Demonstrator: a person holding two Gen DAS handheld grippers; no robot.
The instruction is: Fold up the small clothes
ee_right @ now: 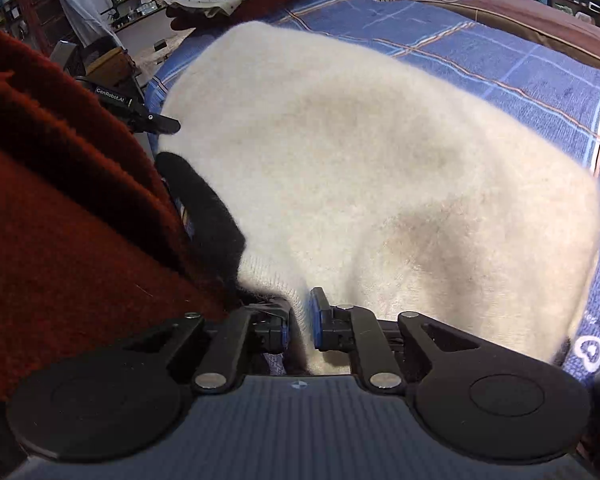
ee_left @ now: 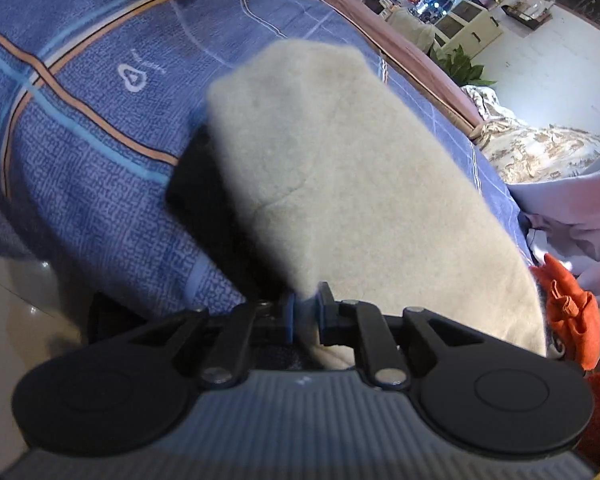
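- Clamped on a cream fuzzy garment [ee_right: 360, 168] at its near knitted edge, right gripper [ee_right: 300, 322] with blue pads pressed into the fabric from both sides.
- Pinching the same cream cloth [ee_left: 340, 168] at another near edge, left gripper [ee_left: 304, 312], jaws drawn nearly together on a thin fold.
- Spread beneath everything, blue plaid blanket [ee_right: 520, 64] with orange and pale stripes and a small white heart emblem [ee_left: 132, 78].
- Stretching away from both cameras over that blanket, cream garment with its long axis running from the pinched near edge toward the far squared end; in the left wrist view angled up and leftward, with a black part [ee_left: 196, 184] showing under its left side.
- Crowding the left of the right wrist view, dark red knit fabric [ee_right: 60, 216], touching the garment's black trim [ee_right: 204, 204].
- Lying at the right edge of the left wrist view, orange cloth [ee_left: 568, 312] beside a pale lilac fabric [ee_left: 572, 208].
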